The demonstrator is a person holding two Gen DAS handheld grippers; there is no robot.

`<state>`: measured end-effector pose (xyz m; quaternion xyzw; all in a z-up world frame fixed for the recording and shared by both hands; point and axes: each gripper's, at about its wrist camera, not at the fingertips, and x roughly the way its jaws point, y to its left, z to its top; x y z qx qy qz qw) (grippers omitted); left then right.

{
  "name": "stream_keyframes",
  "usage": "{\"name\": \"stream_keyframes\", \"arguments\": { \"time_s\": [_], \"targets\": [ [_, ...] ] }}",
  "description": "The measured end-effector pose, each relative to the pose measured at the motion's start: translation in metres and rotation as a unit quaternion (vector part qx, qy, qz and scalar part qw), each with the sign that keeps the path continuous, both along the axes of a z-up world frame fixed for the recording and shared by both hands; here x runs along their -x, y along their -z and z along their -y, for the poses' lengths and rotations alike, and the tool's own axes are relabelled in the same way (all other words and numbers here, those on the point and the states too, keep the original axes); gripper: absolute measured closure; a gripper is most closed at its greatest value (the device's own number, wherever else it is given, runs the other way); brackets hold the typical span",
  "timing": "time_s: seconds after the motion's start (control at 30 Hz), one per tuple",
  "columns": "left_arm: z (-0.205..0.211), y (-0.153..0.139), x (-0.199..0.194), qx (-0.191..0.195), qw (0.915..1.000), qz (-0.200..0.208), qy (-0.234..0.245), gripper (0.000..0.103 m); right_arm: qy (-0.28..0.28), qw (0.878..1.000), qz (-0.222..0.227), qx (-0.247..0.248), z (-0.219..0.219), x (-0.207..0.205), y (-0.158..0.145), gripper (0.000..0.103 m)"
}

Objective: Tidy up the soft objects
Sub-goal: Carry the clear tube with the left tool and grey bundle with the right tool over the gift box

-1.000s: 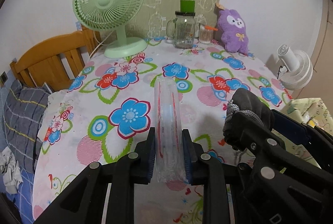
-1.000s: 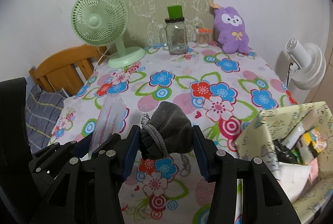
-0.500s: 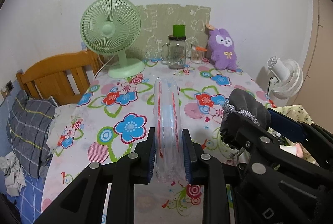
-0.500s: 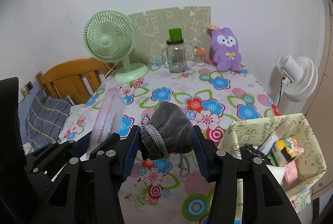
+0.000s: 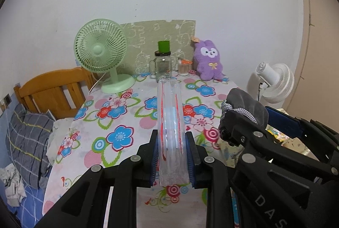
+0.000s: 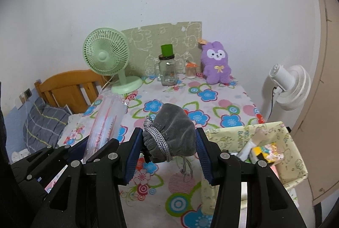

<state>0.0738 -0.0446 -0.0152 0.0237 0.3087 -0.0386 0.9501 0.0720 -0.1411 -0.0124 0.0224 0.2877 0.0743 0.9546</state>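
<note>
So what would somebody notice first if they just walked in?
Probably the two things held up close: a clear plastic packet pinched in the left hand-held gripper and a grey drawstring pouch in the right hand-held gripper. Then the purple plush bunny and green fan at the flowery table's far end.

White letters "DAS" are showing on the right gripper (image 5: pixel 243 113) arm, cut off; nothing else readable.
</note>
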Motion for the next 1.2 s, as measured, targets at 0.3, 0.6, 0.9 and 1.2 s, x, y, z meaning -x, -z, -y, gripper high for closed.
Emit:
{"name": "stream_keyframes", "arguments": {
  "time_s": [0.3,0.6,0.9,1.2],
  "targets": [
    [0.029,-0.003,0.002,0.001,0.9997,0.006,0.022,0.081,0.019,1.0,0.004,0.005,0.029,0.004,-0.004,0.049],
    [0.062,-0.001,-0.005,-0.002,0.9987,0.004,0.051,0.081,0.035,0.999,0.002,0.007,0.057,-0.001,-0.001,0.049],
    [0.093,0.011,-0.017,0.005,0.9965,-0.009,0.082,0.081,0.059,0.998,-0.01,0.012,0.089,-0.01,0.01,0.049],
    [0.124,0.031,-0.029,-0.001,0.9928,-0.036,0.114,0.081,0.084,0.996,-0.039,0.014,0.121,-0.023,0.031,0.049]
  ]
}}
